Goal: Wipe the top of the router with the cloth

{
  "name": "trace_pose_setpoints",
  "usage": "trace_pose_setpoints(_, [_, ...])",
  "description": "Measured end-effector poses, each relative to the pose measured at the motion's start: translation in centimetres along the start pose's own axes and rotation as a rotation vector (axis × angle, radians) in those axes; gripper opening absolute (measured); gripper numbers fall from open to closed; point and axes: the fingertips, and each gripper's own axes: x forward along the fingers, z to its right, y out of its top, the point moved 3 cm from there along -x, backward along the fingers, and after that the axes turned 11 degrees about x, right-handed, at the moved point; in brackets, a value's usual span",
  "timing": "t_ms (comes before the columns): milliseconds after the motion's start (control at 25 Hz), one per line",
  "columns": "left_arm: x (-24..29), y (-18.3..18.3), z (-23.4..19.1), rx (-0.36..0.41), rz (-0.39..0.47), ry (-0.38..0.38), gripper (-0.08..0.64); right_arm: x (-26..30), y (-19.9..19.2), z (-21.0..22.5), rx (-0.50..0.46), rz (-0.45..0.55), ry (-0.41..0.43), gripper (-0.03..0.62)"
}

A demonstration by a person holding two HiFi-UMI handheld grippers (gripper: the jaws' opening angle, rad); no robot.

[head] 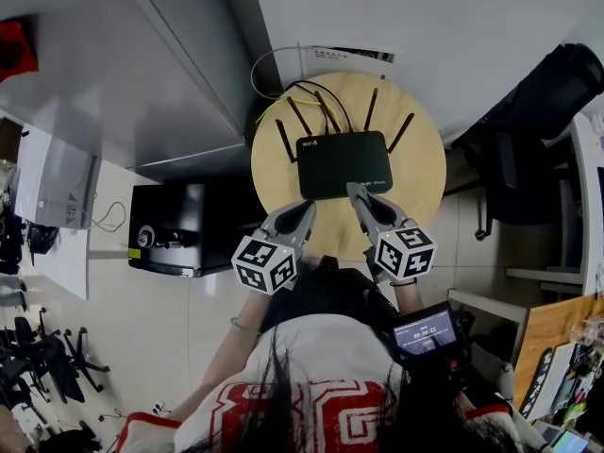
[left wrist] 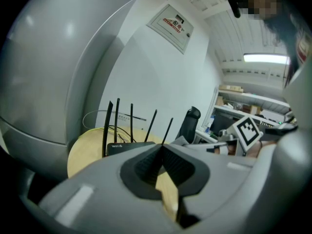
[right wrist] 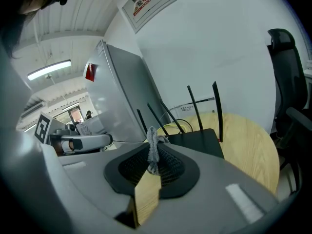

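Observation:
A black router (head: 344, 163) with several upright antennas sits on a round wooden table (head: 420, 173). In the head view my right gripper (head: 353, 190) reaches the router's near edge, and my left gripper (head: 307, 207) hovers just short of its near left corner. My right gripper (right wrist: 153, 147) is shut on a small grey cloth (right wrist: 152, 141) that sticks up between the pads, with the router (right wrist: 197, 139) just beyond. The left gripper (left wrist: 162, 148) is shut with nothing in it, and the router (left wrist: 127, 147) lies ahead of it. The cloth does not show in the head view.
A tall grey cabinet (head: 160, 64) stands left of the table, with a black box (head: 175, 226) on the floor below it. Cables (head: 283, 74) run behind the router to the white wall. A black office chair (head: 538, 130) is at the right. A small screen (head: 427, 330) sits by the right wrist.

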Motion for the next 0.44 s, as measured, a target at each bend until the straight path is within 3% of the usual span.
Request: trace_pose_setpoints(440, [-0.21,0.09,-0.10,-0.003,0.010,0.008,0.000,0.04,-0.15,-0.25,-0.016,-0.009,0.005,0.043])
